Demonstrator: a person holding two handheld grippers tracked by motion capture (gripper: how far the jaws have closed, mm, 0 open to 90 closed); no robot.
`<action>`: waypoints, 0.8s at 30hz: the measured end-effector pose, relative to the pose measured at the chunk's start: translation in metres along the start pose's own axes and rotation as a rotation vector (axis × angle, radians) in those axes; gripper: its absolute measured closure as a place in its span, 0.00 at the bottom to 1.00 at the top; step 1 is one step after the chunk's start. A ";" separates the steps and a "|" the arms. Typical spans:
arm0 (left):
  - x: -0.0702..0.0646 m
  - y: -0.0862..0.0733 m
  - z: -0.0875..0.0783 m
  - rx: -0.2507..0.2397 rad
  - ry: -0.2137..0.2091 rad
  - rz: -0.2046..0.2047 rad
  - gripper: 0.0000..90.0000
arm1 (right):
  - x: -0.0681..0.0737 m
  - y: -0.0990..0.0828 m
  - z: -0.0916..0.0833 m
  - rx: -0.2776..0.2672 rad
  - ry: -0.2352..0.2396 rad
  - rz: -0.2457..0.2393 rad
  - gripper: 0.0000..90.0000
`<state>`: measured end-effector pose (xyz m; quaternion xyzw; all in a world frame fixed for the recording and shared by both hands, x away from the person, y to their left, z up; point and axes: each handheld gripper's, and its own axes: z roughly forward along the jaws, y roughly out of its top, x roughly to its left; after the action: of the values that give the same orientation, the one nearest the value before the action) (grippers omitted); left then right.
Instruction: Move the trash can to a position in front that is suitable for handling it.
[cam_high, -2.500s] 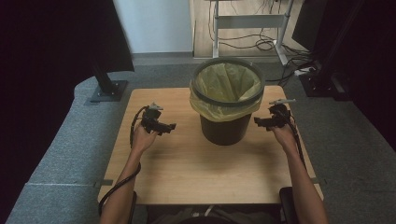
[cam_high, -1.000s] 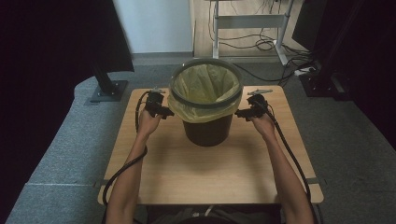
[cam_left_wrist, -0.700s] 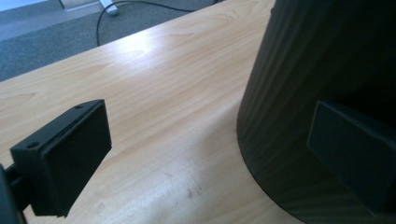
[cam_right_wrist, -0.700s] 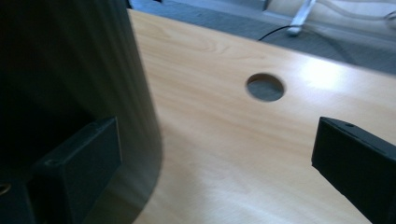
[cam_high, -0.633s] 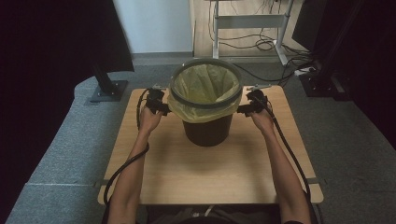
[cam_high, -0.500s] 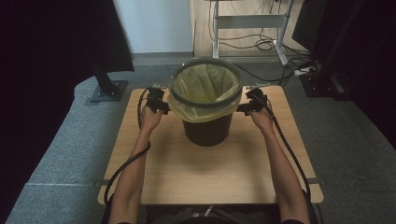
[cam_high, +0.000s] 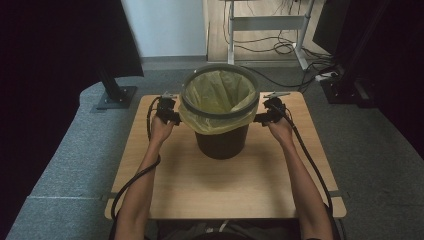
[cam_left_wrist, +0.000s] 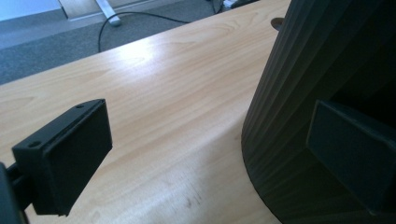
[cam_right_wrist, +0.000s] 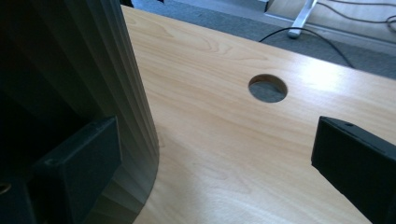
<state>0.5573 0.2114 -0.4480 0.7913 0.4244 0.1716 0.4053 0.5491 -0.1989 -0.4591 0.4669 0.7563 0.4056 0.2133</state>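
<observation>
A: Item one?
B: Black bin (cam_high: 222, 140), ribbed wall, upright on the wooden table (cam_high: 220, 195), standing toward the far half of the top. Yellow-green liner bag (cam_high: 220, 92) inside it, its edge folded out over the rim and held under a dark rim ring (cam_high: 220, 112).

A: Item two, left of the bin?
B: Left gripper (cam_high: 172, 118), held level at the height of the bin's rim, pointing in at the folded bag. Jaws wide apart. In the left gripper view one jaw stands out over bare table, the other lies against the bin's dark wall (cam_left_wrist: 322, 84). Nothing is clamped between them. Whether the tips touch the bag, I cannot tell.

A: Item three, right of the bin?
B: Right gripper (cam_high: 261, 119), mirrored on the opposite side at the same height. Jaws likewise wide open, holding nothing. In the right gripper view one jaw sits close beside the bin wall (cam_right_wrist: 84, 93), the other over the table.

A: Other entries near the bin?
B: Round cable hole (cam_right_wrist: 267, 88) in the table, to the bin's right. Black cable (cam_high: 131, 182) trailing from the left gripper along the forearm. Grey carpet (cam_high: 75, 160) around the table.
</observation>
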 end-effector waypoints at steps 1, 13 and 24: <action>0.000 0.000 0.000 0.000 0.000 0.000 0.00 | 0.001 -0.001 -0.001 -0.004 0.004 0.001 0.01; -0.013 -0.017 -0.021 0.008 -0.017 0.043 0.01 | 0.012 -0.013 -0.014 -0.018 0.036 -0.028 0.01; -0.032 -0.034 -0.042 0.001 -0.017 0.100 0.01 | 0.026 -0.032 -0.036 -0.032 0.053 -0.056 0.01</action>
<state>0.4948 0.2163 -0.4463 0.8132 0.3811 0.1848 0.3991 0.4945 -0.1988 -0.4621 0.4311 0.7681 0.4236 0.2116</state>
